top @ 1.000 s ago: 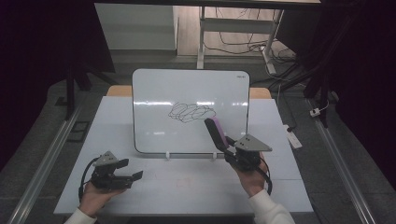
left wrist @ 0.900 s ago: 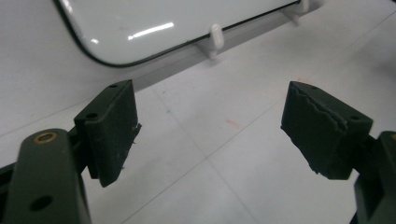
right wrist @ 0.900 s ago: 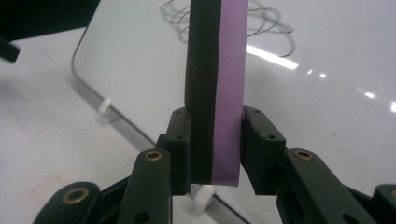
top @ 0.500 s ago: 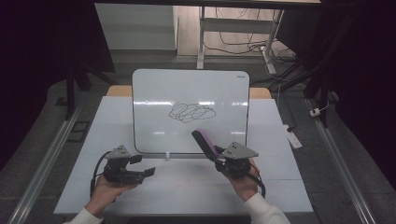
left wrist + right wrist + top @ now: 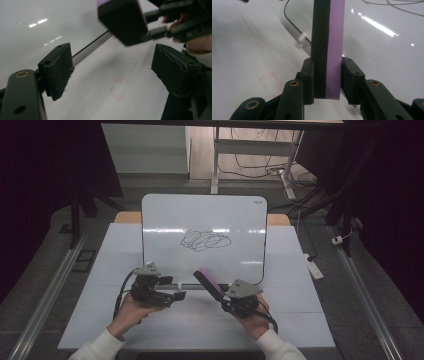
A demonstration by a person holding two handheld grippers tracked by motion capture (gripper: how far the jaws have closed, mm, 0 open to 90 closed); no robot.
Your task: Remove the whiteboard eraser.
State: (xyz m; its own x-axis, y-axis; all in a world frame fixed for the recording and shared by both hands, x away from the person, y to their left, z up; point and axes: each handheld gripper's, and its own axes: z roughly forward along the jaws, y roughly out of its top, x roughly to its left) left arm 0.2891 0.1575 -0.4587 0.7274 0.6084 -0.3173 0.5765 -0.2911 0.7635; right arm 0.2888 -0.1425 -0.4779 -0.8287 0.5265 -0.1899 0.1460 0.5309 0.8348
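Right gripper (image 5: 216,292) pinches the flat purple-and-black felt eraser (image 5: 209,283) by its lower end; jaws pressed on both broad faces; the eraser's long axis runs on beyond the jaws, up and leftward over the white table (image 5: 300,320), near the lower edge of the white rectangular whiteboard (image 5: 165,215); black scribble (image 5: 205,240) lies further up-board. Left gripper (image 5: 176,296) has just been opening, jaws spread, nothing between them; eraser tip just beyond.

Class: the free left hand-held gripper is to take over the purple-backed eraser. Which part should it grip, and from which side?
Probably the free upper end of the eraser, approached from its left: the right hand-held gripper clamps its lower end across the flat faces, and the left hand-held gripper is open beside it.
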